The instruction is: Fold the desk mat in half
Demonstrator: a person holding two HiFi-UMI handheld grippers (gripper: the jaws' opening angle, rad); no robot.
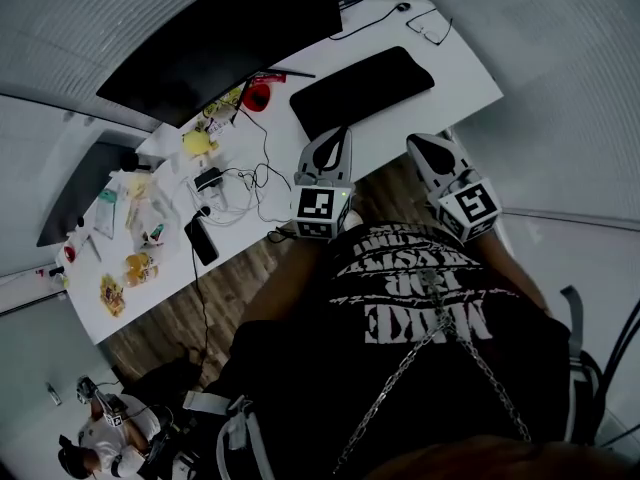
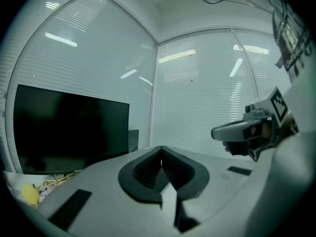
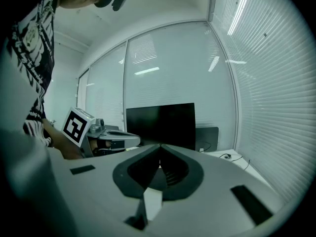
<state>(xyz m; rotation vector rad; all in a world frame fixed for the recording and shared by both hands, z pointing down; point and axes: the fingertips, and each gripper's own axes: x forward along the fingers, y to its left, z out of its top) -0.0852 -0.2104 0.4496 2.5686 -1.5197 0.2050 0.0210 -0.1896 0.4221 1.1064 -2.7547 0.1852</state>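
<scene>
From the head view, the white tabletop [image 1: 465, 73] runs diagonally. The desk mat [image 1: 362, 91] lies flat and unfolded toward the tabletop's right end, close to the near edge. The monitor [image 1: 225, 38] stands along the far edge, and a pair of glasses [image 1: 432, 28] sits at the far right corner. My left gripper [image 1: 340, 131] has its tip over the mat's near edge. I cannot tell whether it touches. My right gripper [image 1: 419, 141] sits at the tabletop's near edge, just beside the mat's right end. A red object [image 1: 258, 95], cables [image 1: 250, 183] and a phone [image 1: 201, 240] crowd the tabletop's left half.

In the left gripper view, the left gripper [image 2: 161, 154] has its jaws pressed together with nothing between them. The monitor [image 2: 69, 127] is at the left and the right gripper [image 2: 247, 130] at the right.

In the right gripper view, the right gripper [image 3: 159, 152] is likewise closed tight and empty. The monitor [image 3: 160, 125] stands straight ahead, and the left gripper [image 3: 106, 138] is at the left.
</scene>
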